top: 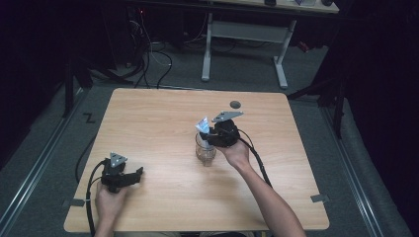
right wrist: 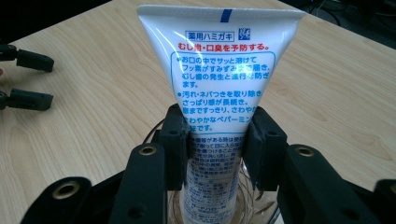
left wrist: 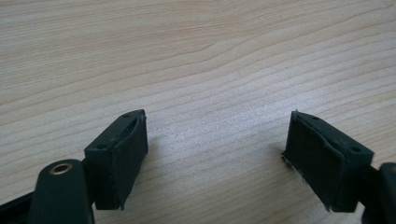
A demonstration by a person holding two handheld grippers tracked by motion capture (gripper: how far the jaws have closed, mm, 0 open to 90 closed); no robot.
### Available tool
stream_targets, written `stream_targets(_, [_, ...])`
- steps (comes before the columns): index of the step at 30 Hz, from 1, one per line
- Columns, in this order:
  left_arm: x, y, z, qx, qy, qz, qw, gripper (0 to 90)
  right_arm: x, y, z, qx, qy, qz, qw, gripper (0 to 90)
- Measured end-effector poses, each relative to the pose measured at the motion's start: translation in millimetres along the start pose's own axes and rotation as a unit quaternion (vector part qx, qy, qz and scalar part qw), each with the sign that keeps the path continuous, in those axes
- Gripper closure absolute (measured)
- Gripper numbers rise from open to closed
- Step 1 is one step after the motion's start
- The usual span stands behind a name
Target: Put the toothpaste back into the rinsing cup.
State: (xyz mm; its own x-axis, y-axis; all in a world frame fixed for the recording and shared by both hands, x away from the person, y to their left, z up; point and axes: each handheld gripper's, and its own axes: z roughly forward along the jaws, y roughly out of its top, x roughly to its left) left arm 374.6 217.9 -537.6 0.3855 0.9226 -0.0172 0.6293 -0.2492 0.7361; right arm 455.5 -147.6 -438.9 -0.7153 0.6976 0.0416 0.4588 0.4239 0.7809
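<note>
Toothpaste tube point(right wrist: 219, 93), upright, lower end inside clear glass point(top: 205, 150) mid-table, clamped by right gripper point(right wrist: 215, 140); insertion apparently near complete, release outstanding; left gripper point(left wrist: 215, 158) spread, empty, near table point(top: 163, 197) edge.

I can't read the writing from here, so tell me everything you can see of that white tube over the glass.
The tube is soft white plastic with a flat crimped end pointing up, a small blue mark at that edge, and red and blue Japanese print. It stands upright with its lower end inside a clear glass jar near the table's middle. The right gripper clamps it from both sides at mid-height.
</note>
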Motion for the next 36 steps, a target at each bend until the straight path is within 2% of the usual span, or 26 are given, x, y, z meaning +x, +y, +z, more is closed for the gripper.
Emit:
stream_targets(5, [0.0,0.0,0.1,0.000,0.000,0.000,1.0000,21.6,0.1,-4.1,0.8,0.002,-0.001,0.001,1.0000,63.9])
stream_targets(8, [0.0,0.1,0.0,0.000,0.000,0.000,1.0000,21.6,1.7,-6.1,1.9,0.008,-0.004,-0.007,0.9999,63.8])
stream_targets(23, [0.0,0.1,0.0,0.000,0.000,0.000,1.0000,21.6,0.4,-13.3,0.3,0.004,0.002,0.003,1.0000,63.3])
stream_targets(36, [0.0,0.1,0.0,0.000,0.000,0.000,1.0000,21.6,2.6,-20.8,-7.0,-0.001,0.002,-0.011,0.9999,63.5])
